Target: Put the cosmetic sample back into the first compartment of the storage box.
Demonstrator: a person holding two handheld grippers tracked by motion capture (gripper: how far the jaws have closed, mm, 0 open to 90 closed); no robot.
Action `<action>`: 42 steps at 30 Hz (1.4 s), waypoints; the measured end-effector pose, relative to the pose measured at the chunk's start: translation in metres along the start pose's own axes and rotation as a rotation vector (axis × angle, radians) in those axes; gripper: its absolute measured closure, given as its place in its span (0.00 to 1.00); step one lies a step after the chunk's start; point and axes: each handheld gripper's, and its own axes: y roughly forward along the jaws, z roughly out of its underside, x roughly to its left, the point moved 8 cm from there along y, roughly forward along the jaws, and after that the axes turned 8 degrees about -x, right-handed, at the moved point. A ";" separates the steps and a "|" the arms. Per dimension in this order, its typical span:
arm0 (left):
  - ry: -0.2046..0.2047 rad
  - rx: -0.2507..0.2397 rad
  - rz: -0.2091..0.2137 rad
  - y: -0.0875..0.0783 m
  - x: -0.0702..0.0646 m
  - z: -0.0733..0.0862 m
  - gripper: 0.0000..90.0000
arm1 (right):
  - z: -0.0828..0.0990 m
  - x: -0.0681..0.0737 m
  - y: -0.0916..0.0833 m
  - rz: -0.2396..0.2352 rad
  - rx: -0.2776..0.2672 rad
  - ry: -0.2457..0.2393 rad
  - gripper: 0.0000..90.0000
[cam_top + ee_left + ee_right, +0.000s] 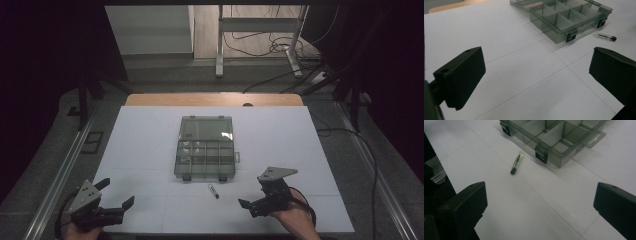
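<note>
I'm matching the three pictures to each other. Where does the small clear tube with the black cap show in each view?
High view: the tube lies on the white table just in front of the organizer box.
Left gripper view: upper right, beside the box's latch.
Right gripper view: upper centre.
Shared landmark: the box's black latches.

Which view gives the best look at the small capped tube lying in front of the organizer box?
The right gripper view: the tube lies close, its dark cap and clear body distinct. The left gripper view shows it small near the right edge; the high view shows a tiny sliver before the box.
</note>
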 end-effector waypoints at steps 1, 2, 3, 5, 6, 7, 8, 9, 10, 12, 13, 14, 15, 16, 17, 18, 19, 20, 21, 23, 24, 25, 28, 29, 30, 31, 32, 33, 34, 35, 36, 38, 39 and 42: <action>0.000 0.000 0.000 0.000 0.000 0.000 0.01 | 0.000 0.001 0.003 -0.002 0.007 -0.001 0.00; -0.001 0.001 0.000 0.000 0.000 0.000 0.01 | 0.000 0.001 0.004 -0.002 0.010 -0.001 0.00; -0.003 0.000 0.001 0.000 0.000 0.000 0.01 | 0.000 0.001 0.006 -0.003 0.015 -0.002 0.00; -0.004 0.001 0.002 0.000 0.000 0.000 0.01 | -0.001 0.002 0.008 -0.010 0.021 0.003 0.00; -0.004 0.000 0.003 0.000 0.000 0.000 0.01 | -0.001 0.002 0.011 -0.009 0.028 -0.002 0.00; -0.004 0.000 0.003 0.000 0.000 0.000 0.01 | -0.001 0.003 0.012 -0.012 0.029 -0.002 0.00; -0.004 0.000 0.003 0.000 0.000 0.000 0.01 | -0.002 0.003 0.014 -0.016 0.029 -0.001 0.00; -0.005 0.000 0.005 0.000 0.000 0.000 0.01 | -0.003 0.005 0.016 -0.023 0.028 -0.003 0.00; -0.005 0.000 0.005 0.000 0.000 0.000 0.01 | -0.003 0.005 0.017 -0.024 0.029 -0.009 0.00; -0.005 0.000 0.005 0.000 0.000 0.000 0.01 | -0.003 0.006 0.020 -0.027 0.043 -0.016 0.00; -0.005 0.000 0.005 0.000 0.000 0.000 0.01 | -0.003 0.007 0.022 -0.031 0.050 -0.017 0.00; -0.004 -0.001 0.005 0.000 0.000 0.000 0.01 | -0.003 0.007 0.022 -0.031 0.050 -0.017 0.00; -0.003 0.000 0.006 0.000 0.000 0.000 0.01 | -0.002 0.008 0.025 -0.030 0.063 -0.010 0.00; -0.003 0.000 0.006 0.000 0.000 0.000 0.01 | -0.002 0.009 0.026 -0.027 0.071 -0.004 0.00; -0.003 0.000 0.006 0.000 0.000 0.000 0.01 | -0.002 0.009 0.027 -0.025 0.080 -0.001 0.00; -0.003 0.000 0.006 0.000 0.000 0.000 0.01 | -0.002 0.010 0.028 -0.028 0.085 0.008 0.00; -0.004 -0.001 0.007 0.000 0.000 0.000 0.01 | -0.002 0.011 0.030 -0.031 0.092 0.013 0.00; -0.004 -0.001 0.007 0.000 0.000 0.000 0.01 | -0.002 0.012 0.031 -0.033 0.097 0.013 0.00; -0.004 -0.001 0.007 0.000 0.000 0.000 0.01 | -0.002 0.013 0.032 -0.034 0.102 0.016 0.00; -0.001 0.001 0.007 0.000 0.000 0.000 0.01 | -0.002 0.014 0.034 -0.038 0.109 0.023 0.00; -0.001 0.001 0.007 0.000 0.000 0.000 0.01 | -0.002 0.014 0.034 -0.038 0.109 0.023 0.00; 0.000 0.001 0.007 0.000 0.000 0.000 0.01 | -0.003 0.016 0.035 -0.037 0.119 0.023 0.00; 0.000 0.001 0.007 0.000 0.000 0.000 0.01 | -0.004 0.017 0.037 -0.044 0.126 0.026 0.00; 0.000 0.001 0.007 0.000 0.000 0.000 0.01 | -0.005 0.019 0.038 -0.046 0.129 0.028 0.00; 0.000 0.001 0.007 0.000 0.000 0.000 0.01 | -0.006 0.020 0.039 -0.048 0.130 0.025 0.00; 0.001 0.001 0.007 0.000 0.000 0.000 0.01 | -0.007 0.022 0.042 -0.044 0.140 0.013 0.01; 0.001 0.001 0.007 0.000 0.000 0.000 0.01 | -0.007 0.022 0.042 -0.044 0.140 0.013 0.01; 0.001 0.000 0.008 0.000 0.000 0.000 0.01 | -0.007 0.024 0.044 -0.043 0.153 0.002 0.03; 0.001 0.000 0.008 0.000 0.000 0.000 0.01 | -0.008 0.025 0.045 -0.044 0.157 0.005 0.04; 0.002 0.001 0.009 0.000 0.000 0.000 0.01 | -0.008 0.026 0.047 -0.045 0.162 0.002 0.06; 0.002 0.001 0.009 0.000 0.000 0.000 0.01 | -0.008 0.026 0.047 -0.045 0.162 0.002 0.06; 0.002 0.000 0.010 0.000 -0.001 0.000 0.01 | -0.009 0.028 0.049 -0.060 0.170 0.014 0.11; 0.002 -0.001 0.010 0.000 -0.001 0.000 0.01 | -0.010 0.029 0.050 -0.070 0.170 0.018 0.12; 0.004 -0.001 0.010 0.000 -0.001 0.000 0.01 | -0.013 0.031 0.052 -0.080 0.169 0.024 0.18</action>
